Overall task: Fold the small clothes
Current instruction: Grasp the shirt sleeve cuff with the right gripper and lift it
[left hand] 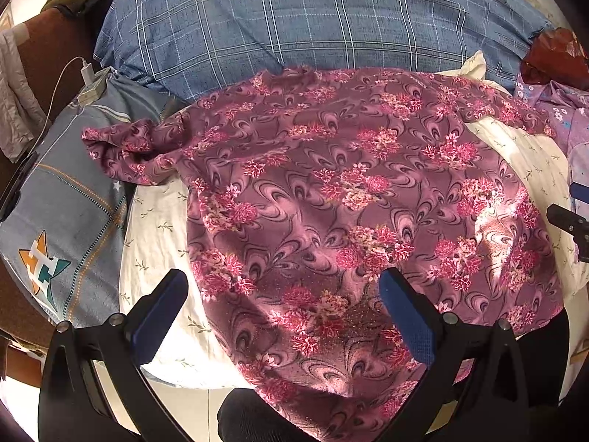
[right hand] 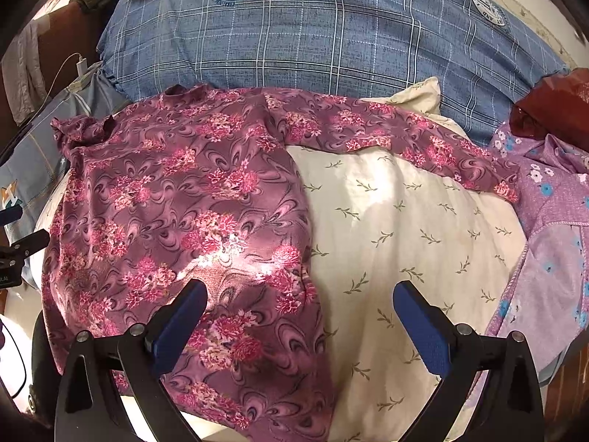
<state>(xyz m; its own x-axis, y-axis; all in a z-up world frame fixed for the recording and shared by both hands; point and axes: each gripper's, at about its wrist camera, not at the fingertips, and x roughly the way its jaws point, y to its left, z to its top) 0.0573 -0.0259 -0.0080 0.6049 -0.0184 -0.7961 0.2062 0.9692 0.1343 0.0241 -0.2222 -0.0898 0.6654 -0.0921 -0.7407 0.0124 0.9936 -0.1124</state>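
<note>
A maroon long-sleeved top with pink flowers point(left hand: 331, 191) point(right hand: 176, 202) lies spread on the cream bed sheet point(left hand: 158, 228) point(right hand: 397, 228), its hem hanging over the near edge. One sleeve is bunched at the left point(left hand: 117, 143); the other stretches out to the right point(right hand: 423, 143). My left gripper point(left hand: 283, 287) hovers open over the hem, nothing between its blue pads. My right gripper point(right hand: 300, 294) is open above the top's right side edge, also holding nothing. Part of the right gripper point(left hand: 570, 217) shows at the left wrist view's right border.
A blue plaid quilt point(left hand: 294, 25) point(right hand: 313, 37) is piled behind the top. A grey-blue pillow with a star logo point(left hand: 66, 213) sits left, with a charger and cable point(left hand: 88, 77). Lilac flowered clothing point(right hand: 552, 228) and a dark red item point(right hand: 552, 103) lie at the right.
</note>
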